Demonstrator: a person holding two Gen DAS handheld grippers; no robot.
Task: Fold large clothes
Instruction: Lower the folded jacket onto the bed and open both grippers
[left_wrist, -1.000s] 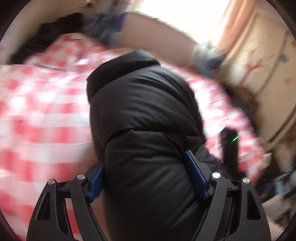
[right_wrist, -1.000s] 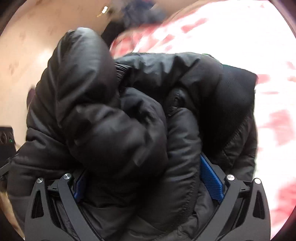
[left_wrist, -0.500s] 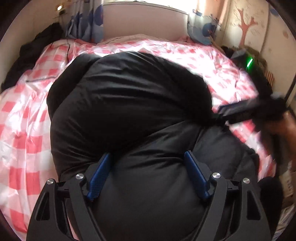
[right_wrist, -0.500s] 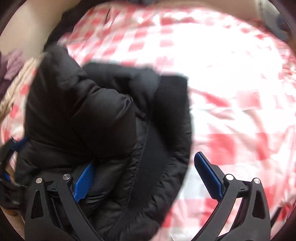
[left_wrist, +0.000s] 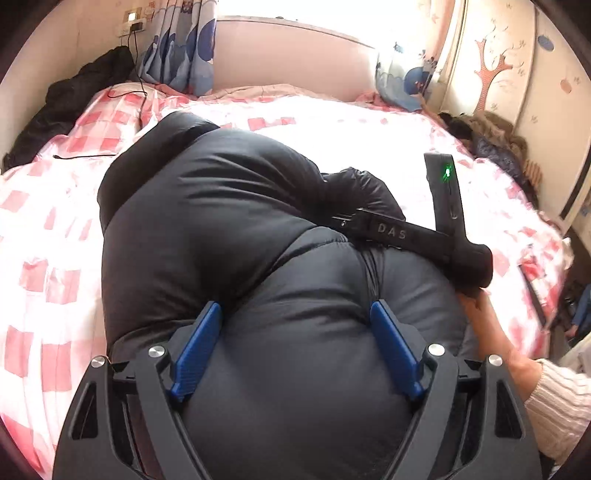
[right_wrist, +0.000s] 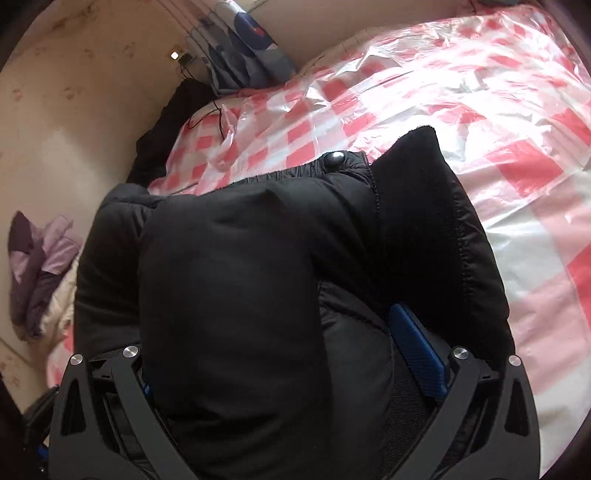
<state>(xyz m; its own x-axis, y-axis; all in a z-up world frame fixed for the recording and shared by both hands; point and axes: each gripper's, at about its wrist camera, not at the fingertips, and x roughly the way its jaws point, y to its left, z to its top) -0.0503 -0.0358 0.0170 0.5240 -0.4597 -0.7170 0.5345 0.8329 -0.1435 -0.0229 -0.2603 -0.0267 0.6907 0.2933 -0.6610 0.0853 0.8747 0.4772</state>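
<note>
A black puffer jacket (left_wrist: 221, 221) lies bunched on the bed's red-and-white checked cover (left_wrist: 55, 258). My left gripper (left_wrist: 293, 306) is shut wide on the jacket's near bulge, and creases run to its right pad. The right gripper's black body (left_wrist: 406, 236) pushes into the fold from the right, held by a person's hand (left_wrist: 491, 332); its tips are buried. In the right wrist view my right gripper (right_wrist: 295, 310) stands wide, with the jacket (right_wrist: 240, 277) bulging between the jaws. Its right pad (right_wrist: 417, 354) shows bare and its left pad is hidden. The collar (right_wrist: 417, 192) sticks up behind.
Dark clothes (left_wrist: 74, 99) are heaped at the bed's far left corner, and a brownish pile (left_wrist: 491, 140) lies along the right wall. Curtains (left_wrist: 181, 44) hang at the head. A cable (left_wrist: 85, 157) crosses the cover. Purple cloth (right_wrist: 33, 258) lies beside the bed.
The jacket came down from the air onto the bed. My right gripper, whose right pad stood clear over the cover half a second ago, has pushed into the jacket from the right.
</note>
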